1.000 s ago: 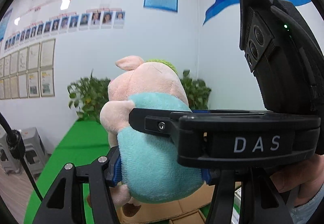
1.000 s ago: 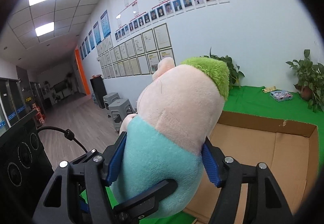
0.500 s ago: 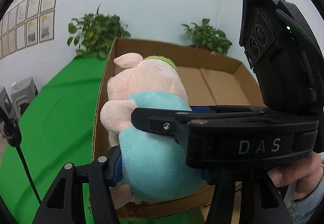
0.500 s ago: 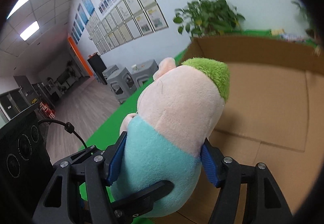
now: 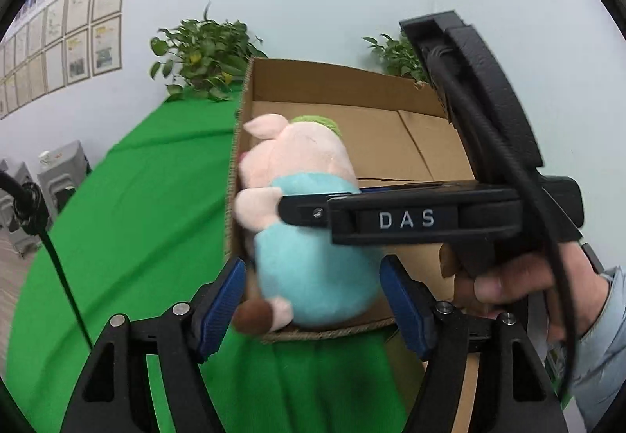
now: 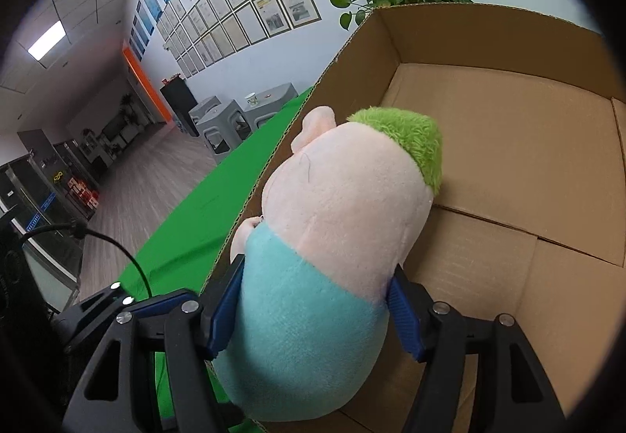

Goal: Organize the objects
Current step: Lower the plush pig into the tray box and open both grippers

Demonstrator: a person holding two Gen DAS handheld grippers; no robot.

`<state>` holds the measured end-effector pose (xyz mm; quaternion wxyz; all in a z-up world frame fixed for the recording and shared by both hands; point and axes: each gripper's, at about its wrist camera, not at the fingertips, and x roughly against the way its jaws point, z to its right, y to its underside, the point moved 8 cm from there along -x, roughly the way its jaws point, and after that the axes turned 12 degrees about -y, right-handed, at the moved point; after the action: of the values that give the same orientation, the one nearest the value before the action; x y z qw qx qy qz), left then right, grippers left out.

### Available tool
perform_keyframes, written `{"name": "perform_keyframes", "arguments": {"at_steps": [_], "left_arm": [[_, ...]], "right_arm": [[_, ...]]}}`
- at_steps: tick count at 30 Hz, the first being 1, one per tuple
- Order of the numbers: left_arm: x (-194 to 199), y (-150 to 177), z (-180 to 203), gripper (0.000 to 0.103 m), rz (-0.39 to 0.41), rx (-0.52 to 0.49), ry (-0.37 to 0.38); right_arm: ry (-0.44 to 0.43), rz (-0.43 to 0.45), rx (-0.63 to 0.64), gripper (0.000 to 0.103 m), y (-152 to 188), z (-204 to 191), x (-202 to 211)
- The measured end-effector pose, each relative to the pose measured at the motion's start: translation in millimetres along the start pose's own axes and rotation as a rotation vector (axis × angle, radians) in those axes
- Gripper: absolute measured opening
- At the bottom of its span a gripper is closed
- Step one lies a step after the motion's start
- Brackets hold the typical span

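A plush pig with a teal shirt and green hair hangs upright over the near left corner of an open cardboard box. My right gripper is shut on its teal body, both blue pads pressed into the fabric. In the left wrist view, one right finger crosses the pig's chest. My left gripper straddles the pig's lower body and its jaws are opening. Its blue pads stand off the fabric. The box floor is bare cardboard.
The box stands on a green cloth table. Potted plants sit behind it by the white wall. Grey stools stand on the floor to the left. A person's hand grips the right tool, and a black cable trails at left.
Both grippers have come down and tilted toward the box with the pig, which now sits low at the box's corner. The left pads have spread away from the pig's body.
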<state>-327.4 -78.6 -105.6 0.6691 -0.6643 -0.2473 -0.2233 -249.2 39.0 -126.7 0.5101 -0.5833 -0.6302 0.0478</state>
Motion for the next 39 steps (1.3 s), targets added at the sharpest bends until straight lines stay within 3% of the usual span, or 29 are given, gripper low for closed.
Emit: {"name": "perform_keyframes", "arguments": {"at_steps": [6, 9, 11, 13, 19, 22, 31, 39], "left_arm": [[1.5, 2.0, -30.1, 0.069, -0.017, 0.042, -0.037], [64.6, 43.1, -21.4, 0.070, -0.010, 0.042, -0.066], [85.4, 50.7, -23.2, 0.070, 0.007, 0.050, -0.076], [107.7, 55.5, -23.2, 0.074, 0.028, 0.055, -0.102], [139.5, 52.5, -17.7, 0.091, 0.092, 0.047, -0.114], [142.9, 50.9, -14.1, 0.093, 0.097, 0.051, -0.113], [134.7, 54.0, -6.6, 0.093, 0.065, 0.037, -0.118], [125.5, 66.2, -26.3, 0.093, 0.042, 0.062, -0.158]], "right_arm": [[0.010, 0.028, -0.027, 0.088, -0.5, 5.8, -3.1], [0.039, 0.042, -0.017, 0.090, -1.0, 0.0, 7.2], [0.046, 0.060, -0.016, 0.092, -2.2, -4.1, 17.5], [0.041, 0.085, -0.036, 0.103, -2.0, -7.6, 30.1], [0.082, 0.169, -0.130, 0.103, 10.8, -8.7, 82.6], [0.095, 0.193, -0.168, 0.103, 23.2, -4.5, 99.2], [0.073, 0.118, -0.223, 0.103, 43.5, 2.6, 77.2], [0.124, -0.009, -0.186, 0.101, 31.0, 9.2, 6.6]]}}
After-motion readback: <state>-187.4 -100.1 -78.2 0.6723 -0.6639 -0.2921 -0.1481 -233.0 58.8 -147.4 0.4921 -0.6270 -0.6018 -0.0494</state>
